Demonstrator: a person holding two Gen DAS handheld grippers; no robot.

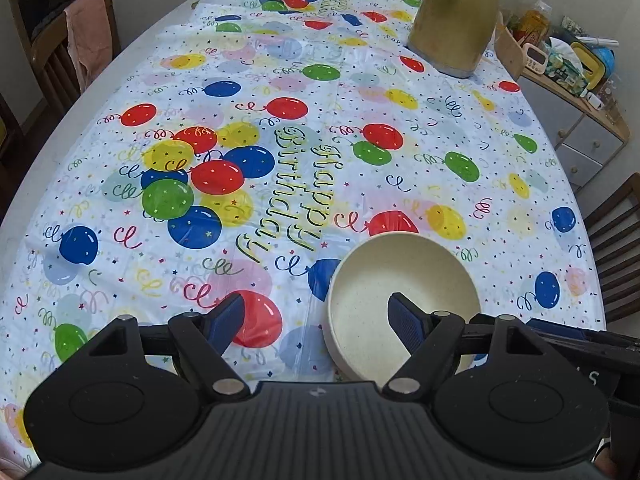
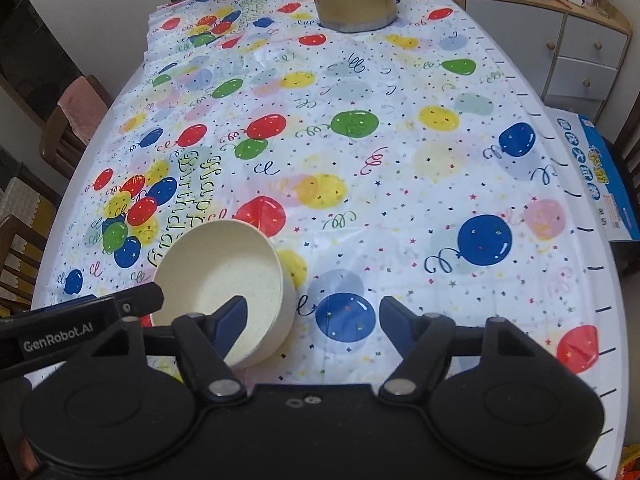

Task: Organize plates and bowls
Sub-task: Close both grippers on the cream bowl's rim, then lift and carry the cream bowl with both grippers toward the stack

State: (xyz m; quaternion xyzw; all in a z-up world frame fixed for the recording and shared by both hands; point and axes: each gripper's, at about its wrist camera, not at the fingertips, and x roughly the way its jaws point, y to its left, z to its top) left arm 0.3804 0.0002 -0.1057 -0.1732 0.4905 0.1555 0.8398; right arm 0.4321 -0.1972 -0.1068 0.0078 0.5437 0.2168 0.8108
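A cream speckled bowl [image 1: 400,292] stands upright and empty on the balloon tablecloth near the front edge; it also shows in the right wrist view [image 2: 224,276]. My left gripper [image 1: 316,320] is open, its right finger over the bowl's inside and its left finger outside the rim. My right gripper [image 2: 312,320] is open, its left finger over the bowl's inside and its right finger over the cloth. The left gripper's body [image 2: 80,324] shows beside the bowl in the right wrist view. No plates are in view.
A tall gold jug [image 1: 456,20] stands at the far side of the table. Wooden chairs [image 1: 60,56] stand at the left and right. A cabinet [image 2: 568,40] with clutter and a blue box [image 2: 600,176] lie beyond the right edge.
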